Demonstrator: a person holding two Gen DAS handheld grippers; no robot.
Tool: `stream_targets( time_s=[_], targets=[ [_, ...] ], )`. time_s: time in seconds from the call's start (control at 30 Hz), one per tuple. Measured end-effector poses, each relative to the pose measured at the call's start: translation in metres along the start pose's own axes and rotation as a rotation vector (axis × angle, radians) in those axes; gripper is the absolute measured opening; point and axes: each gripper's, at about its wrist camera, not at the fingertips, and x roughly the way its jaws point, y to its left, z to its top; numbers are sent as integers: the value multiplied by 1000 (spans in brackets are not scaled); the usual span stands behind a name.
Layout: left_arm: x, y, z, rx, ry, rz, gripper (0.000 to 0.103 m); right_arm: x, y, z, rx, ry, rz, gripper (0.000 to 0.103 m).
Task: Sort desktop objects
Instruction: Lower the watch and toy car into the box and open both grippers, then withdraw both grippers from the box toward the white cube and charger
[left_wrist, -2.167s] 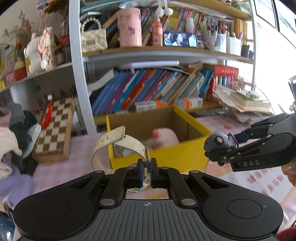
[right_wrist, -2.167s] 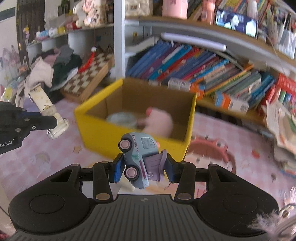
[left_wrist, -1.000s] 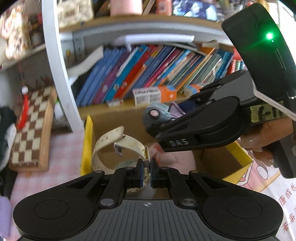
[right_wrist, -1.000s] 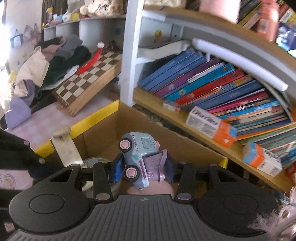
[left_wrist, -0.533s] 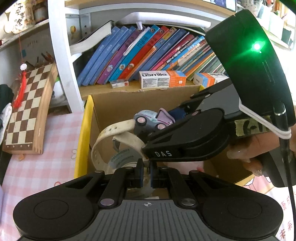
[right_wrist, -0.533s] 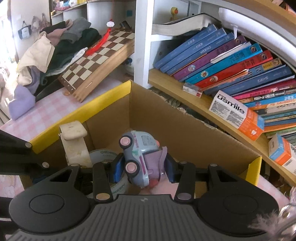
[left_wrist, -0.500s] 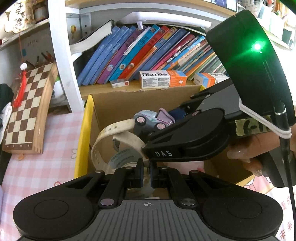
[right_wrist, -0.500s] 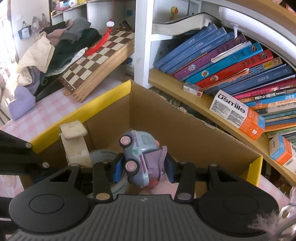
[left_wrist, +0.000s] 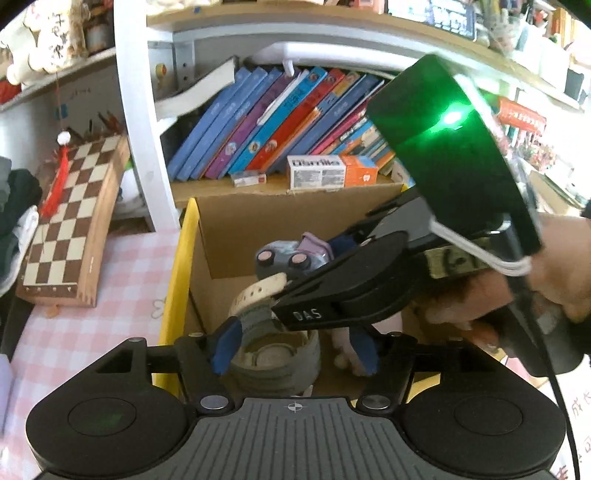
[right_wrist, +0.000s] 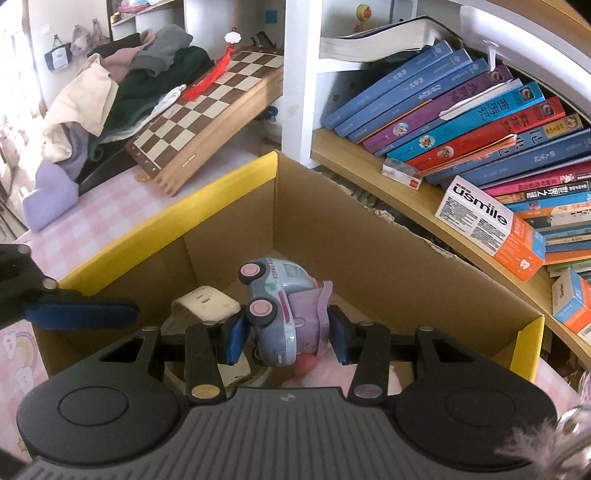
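A yellow-rimmed cardboard box (left_wrist: 176, 280) (right_wrist: 229, 184) stands on the pink checked desk. My left gripper (left_wrist: 295, 350) is open above the box; the cream watch (left_wrist: 258, 295) lies loose below it on a roll of tape (left_wrist: 273, 360). The watch strap also shows in the right wrist view (right_wrist: 205, 304). My right gripper (right_wrist: 286, 334) is shut on a pale blue toy truck (right_wrist: 277, 310) and holds it over the inside of the box. The truck also shows in the left wrist view (left_wrist: 291, 253). A pink plush (right_wrist: 332, 376) lies in the box.
A wooden chessboard (left_wrist: 70, 218) (right_wrist: 207, 114) leans at the left of the box. Shelves of slanted books (left_wrist: 280, 122) (right_wrist: 461, 110) and small cartons (left_wrist: 332, 171) stand right behind it. A heap of clothes (right_wrist: 122, 81) lies at far left.
My left gripper has opened and let go of the watch, which dropped onto the tape roll in the box. My right gripper with the truck has moved lower into the box.
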Motion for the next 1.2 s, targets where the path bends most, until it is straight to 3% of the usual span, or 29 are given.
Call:
stream_targets(
  time_s=[0.4,0.9,1.2],
  targets=[
    [-24,11,-3,-30,-51,42,74,-21,-4,0,37,-49,-32,65],
    [-62,10,-15,-32,-122,42,80,-76,10,-14,89,-133,-86,70],
    [-83,11,-34,-55,-154,22,84,-112,24,-37,110,-175,-178,76]
  ],
)
